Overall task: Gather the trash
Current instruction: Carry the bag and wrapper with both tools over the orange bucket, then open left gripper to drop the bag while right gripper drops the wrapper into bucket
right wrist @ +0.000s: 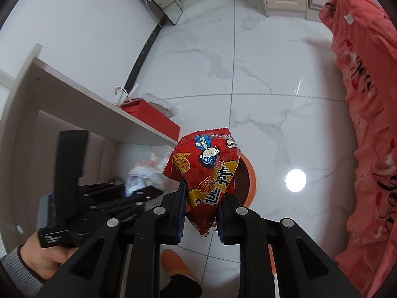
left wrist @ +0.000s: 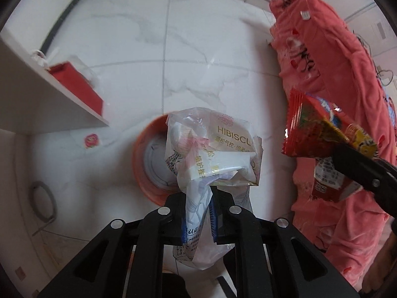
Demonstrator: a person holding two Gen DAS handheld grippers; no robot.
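My left gripper [left wrist: 198, 213] is shut on a crumpled white plastic wrapper [left wrist: 213, 149] with gold print, held above an orange trash bin [left wrist: 146, 173] on the floor. My right gripper [right wrist: 201, 213] is shut on a red snack packet [right wrist: 208, 171], held above the same orange bin [right wrist: 249, 181]. The red packet [left wrist: 320, 129] and the right gripper also show at the right of the left wrist view. The left gripper [right wrist: 129, 196] with its white wrapper [right wrist: 146, 173] shows at the left of the right wrist view.
A white shelf board [left wrist: 37, 94] carries a red box [left wrist: 79, 87]. A small round red sticker [left wrist: 91, 141] lies on the marble floor. A pink bed cover [left wrist: 330, 79] hangs at the right. My orange slipper [right wrist: 173, 260] is below the right gripper.
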